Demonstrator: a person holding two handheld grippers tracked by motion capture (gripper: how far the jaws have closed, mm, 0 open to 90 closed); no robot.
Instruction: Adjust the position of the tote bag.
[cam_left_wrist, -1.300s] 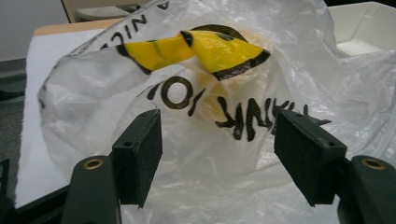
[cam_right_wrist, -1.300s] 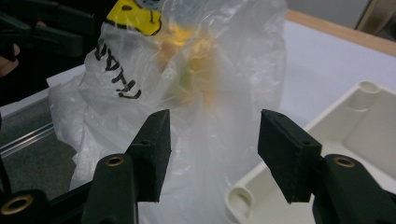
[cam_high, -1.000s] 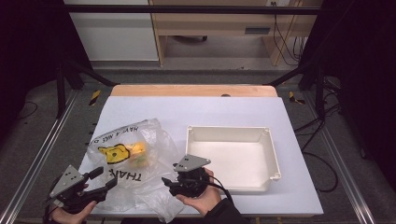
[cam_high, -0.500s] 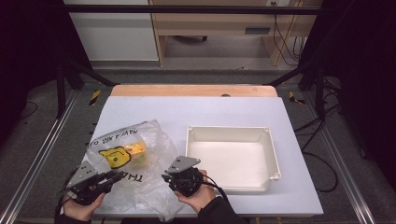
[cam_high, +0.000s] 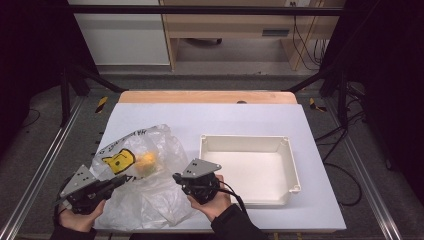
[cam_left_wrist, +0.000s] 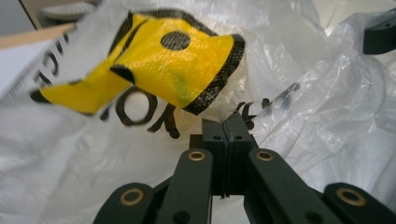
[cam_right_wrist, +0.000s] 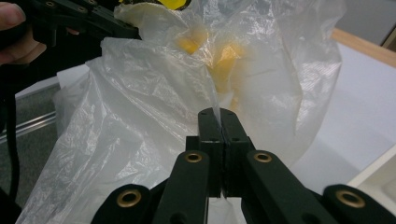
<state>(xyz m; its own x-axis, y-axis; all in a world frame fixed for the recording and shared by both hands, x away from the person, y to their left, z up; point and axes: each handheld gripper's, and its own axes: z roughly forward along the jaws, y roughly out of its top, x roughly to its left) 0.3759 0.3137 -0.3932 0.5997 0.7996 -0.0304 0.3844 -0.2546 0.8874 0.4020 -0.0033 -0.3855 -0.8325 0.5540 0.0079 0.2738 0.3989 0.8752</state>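
White table: plastic bag, white tray.

Yellow object inside the plastic bag: blurred through the film, kind impossible to tell. Black lettering on the bag folded and cut off, unreadable. Left forearm cut off at the high view's bottom edge.
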